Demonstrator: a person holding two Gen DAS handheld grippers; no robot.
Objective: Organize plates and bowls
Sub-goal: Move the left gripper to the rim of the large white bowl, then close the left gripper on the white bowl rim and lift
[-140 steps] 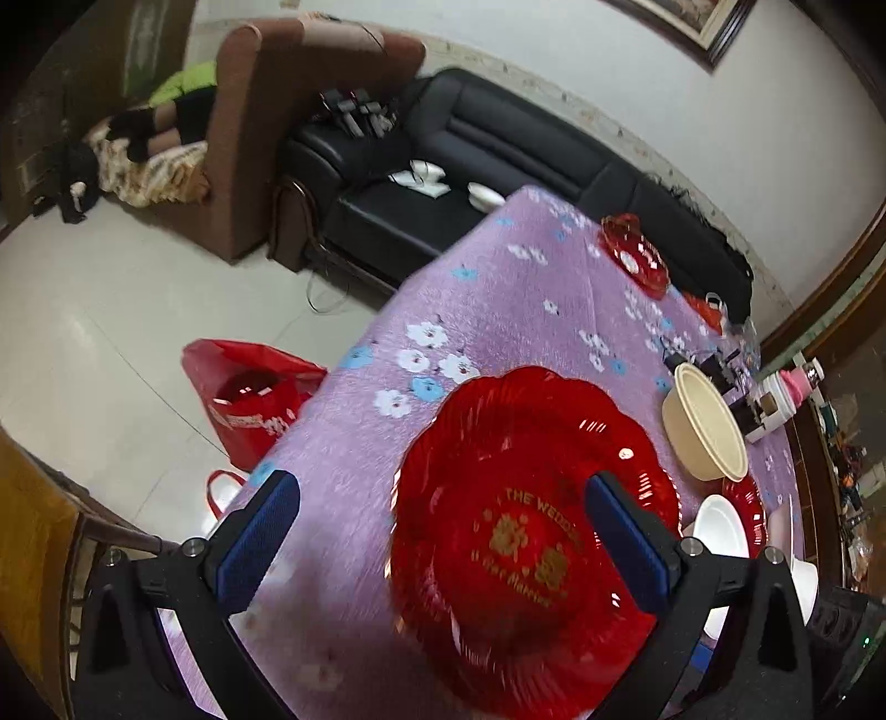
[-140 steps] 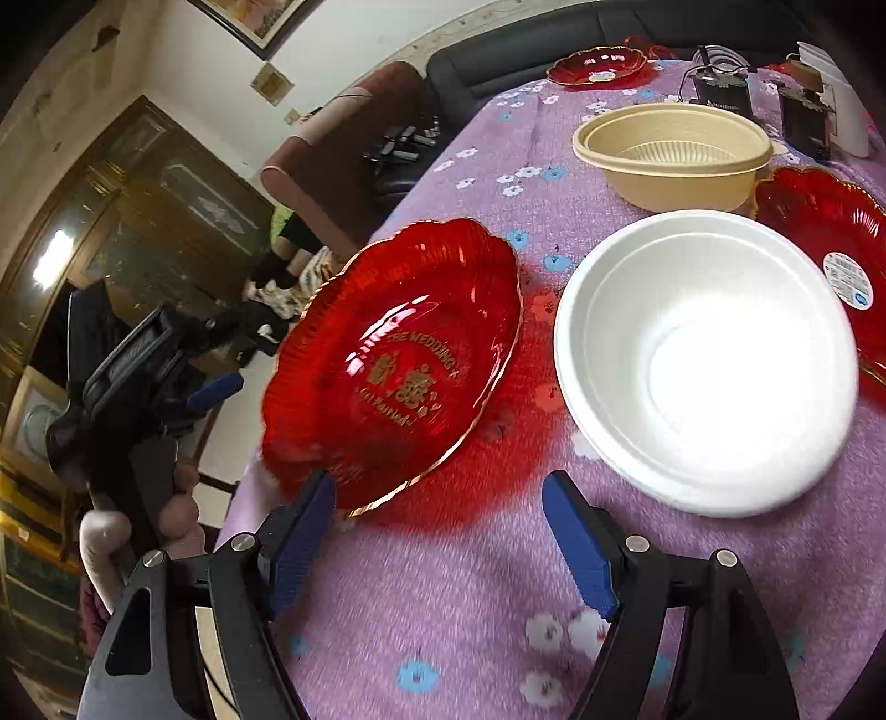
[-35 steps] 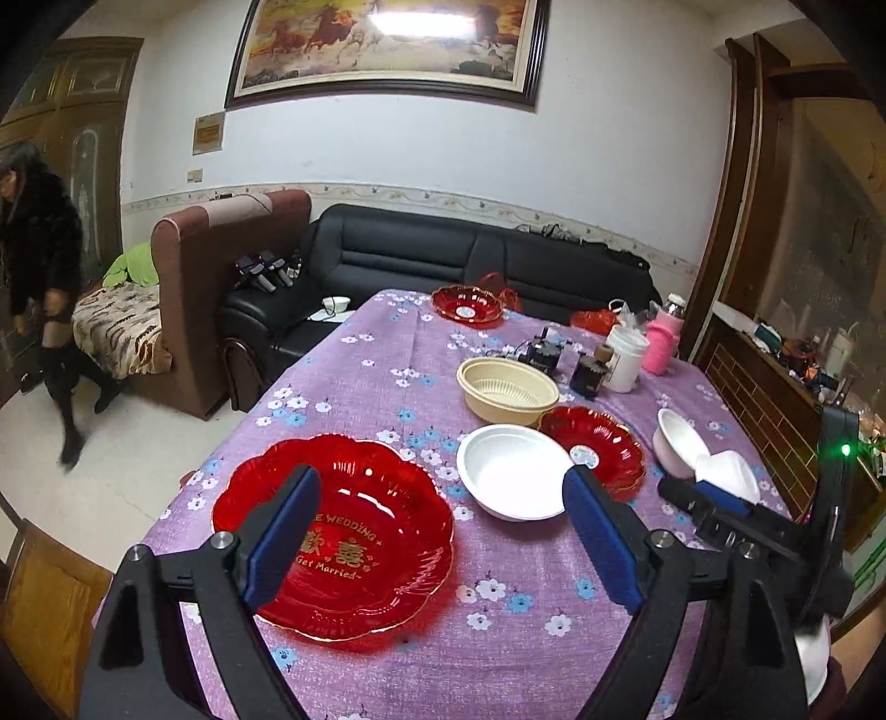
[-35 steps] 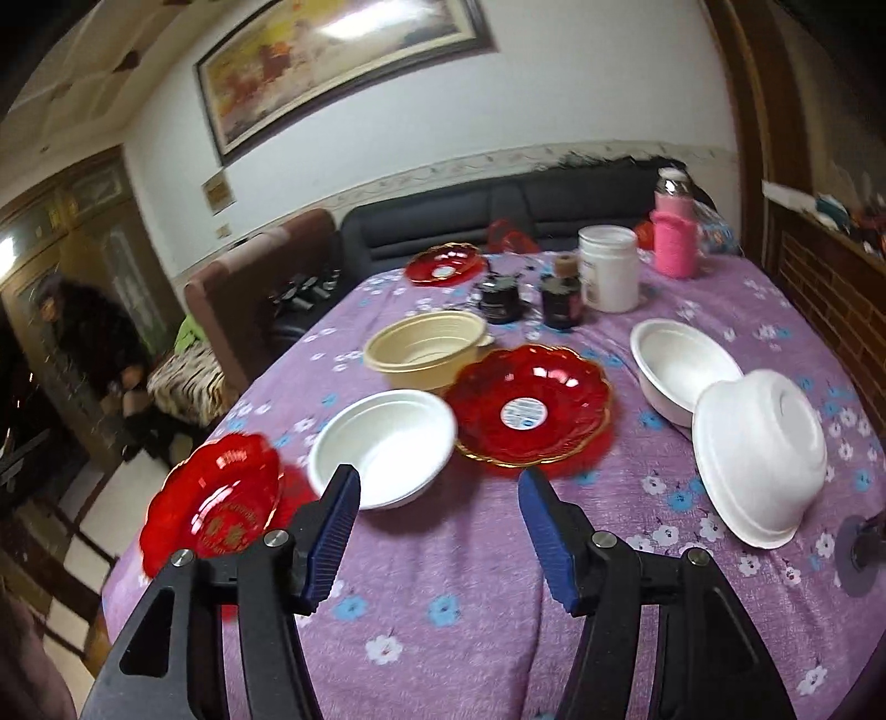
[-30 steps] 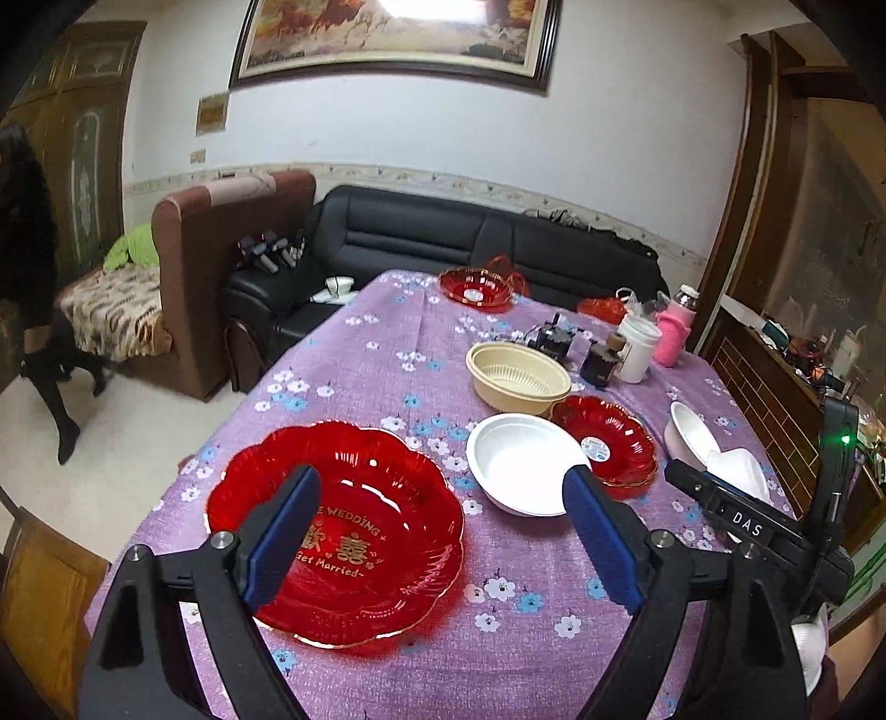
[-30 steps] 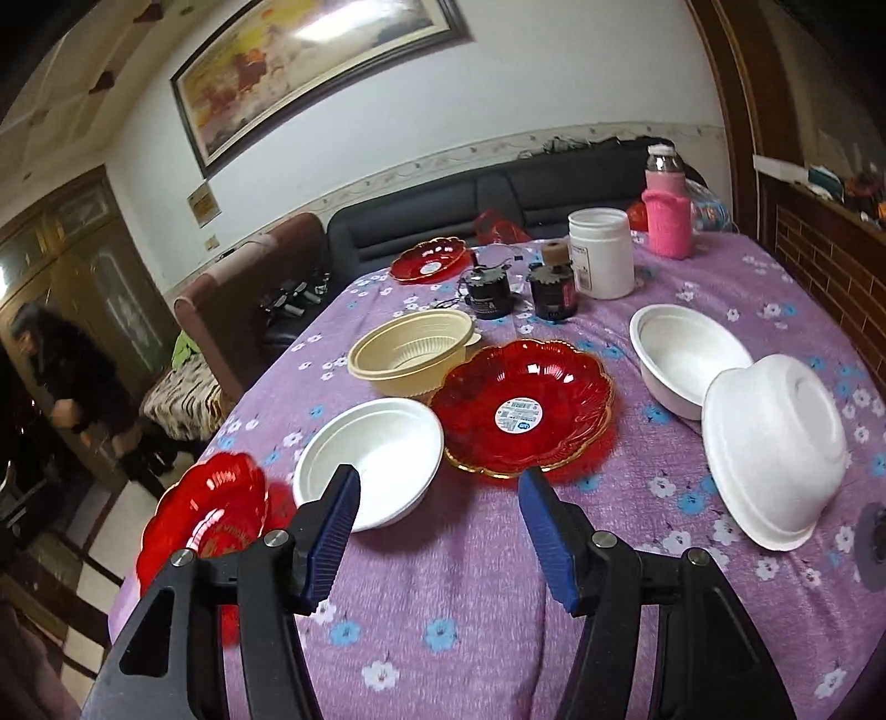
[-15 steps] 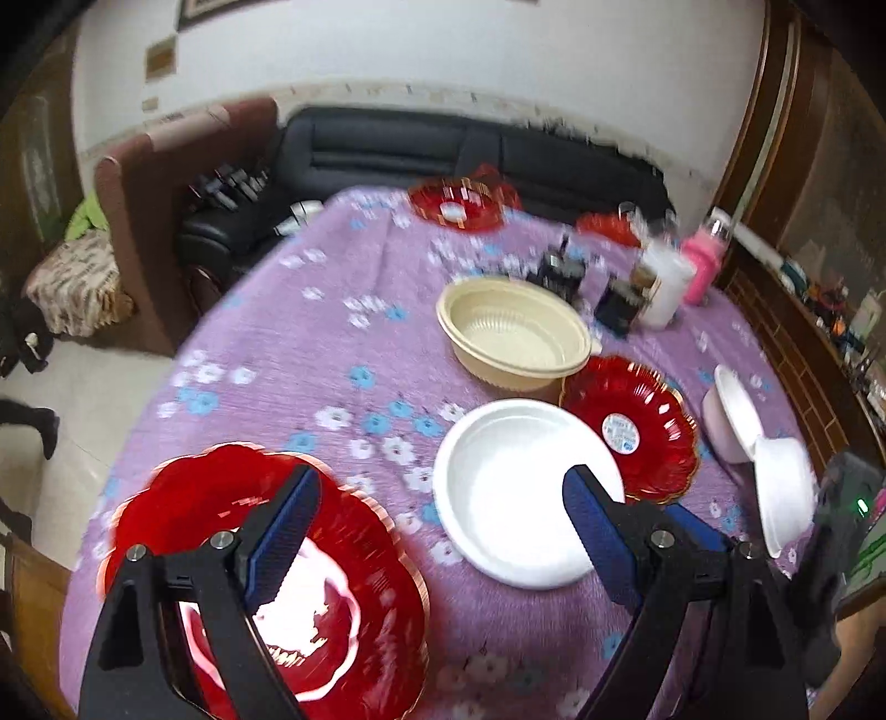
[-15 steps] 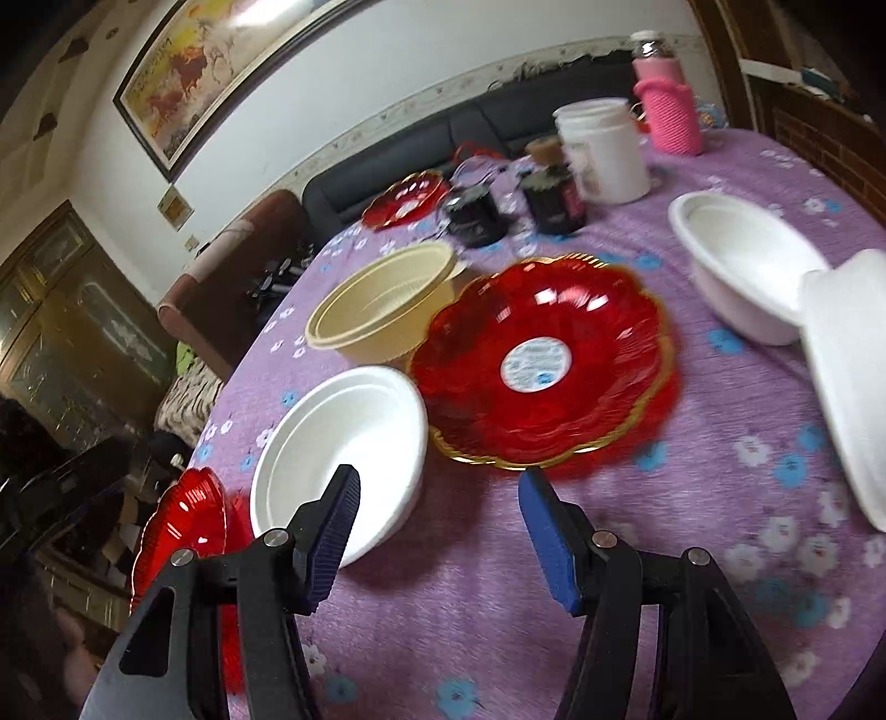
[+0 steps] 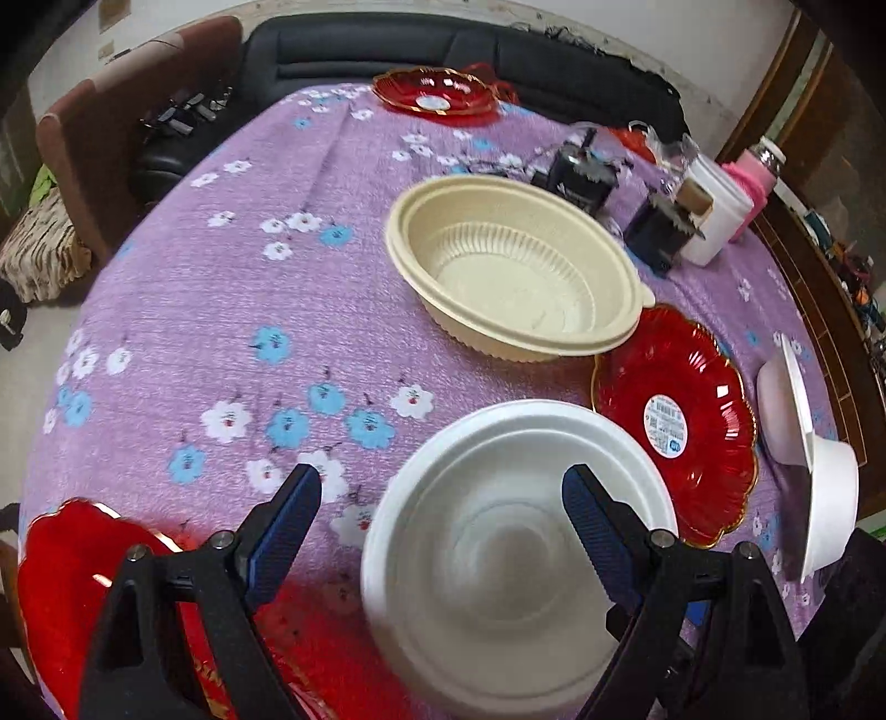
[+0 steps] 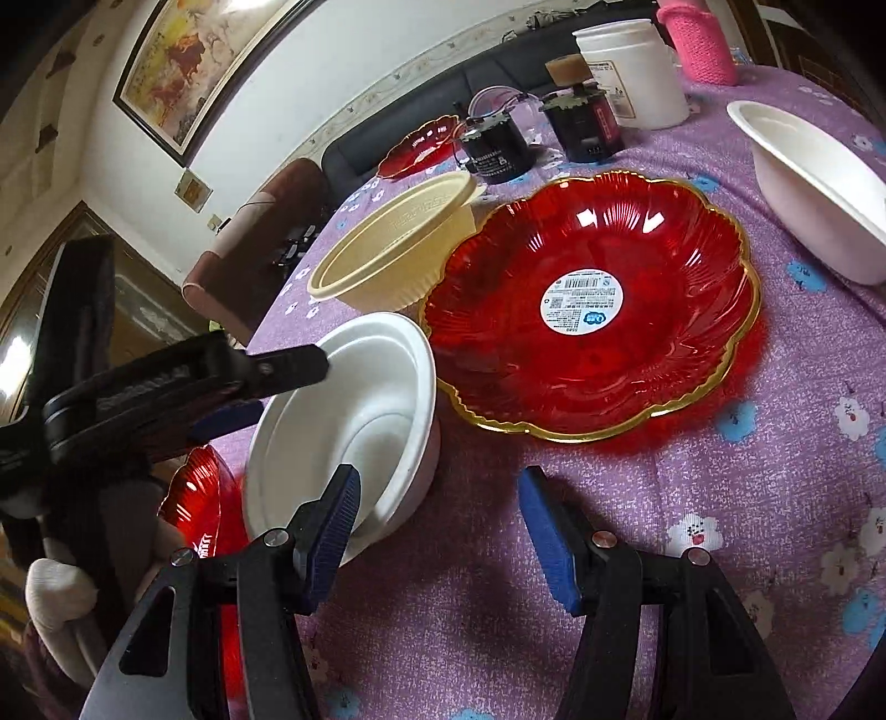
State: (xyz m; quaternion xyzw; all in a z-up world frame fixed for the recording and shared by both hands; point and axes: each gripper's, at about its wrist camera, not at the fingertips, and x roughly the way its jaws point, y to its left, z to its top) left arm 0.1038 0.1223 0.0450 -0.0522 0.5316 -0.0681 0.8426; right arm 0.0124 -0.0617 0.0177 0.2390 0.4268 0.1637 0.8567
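A white foam bowl (image 9: 515,554) sits on the purple flowered tablecloth (image 9: 221,310). My left gripper (image 9: 440,498) hangs open over it and touches nothing. The right wrist view shows that left gripper (image 10: 277,387) above the bowl's (image 10: 354,410) far-left rim. My right gripper (image 10: 437,493) is open and empty; its left finger is in front of the bowl's near rim. A red plate with a round sticker (image 10: 587,310) lies just beyond it, beside a cream plastic bowl (image 10: 398,243). A larger red plate (image 9: 61,598) lies at the near left edge.
Two more white bowls (image 9: 786,410), one tipped over (image 9: 830,509), sit at the right. Dark jars (image 10: 495,147), a white tub (image 10: 631,72) and a pink bottle (image 10: 700,47) stand behind. A third red plate (image 9: 434,91) is at the far edge, before a black sofa (image 9: 387,44).
Both grippers have dropped toward the table. The left swung right, from the large red plate to over the white bowl. The right closed in on the bowl and sticker plate.
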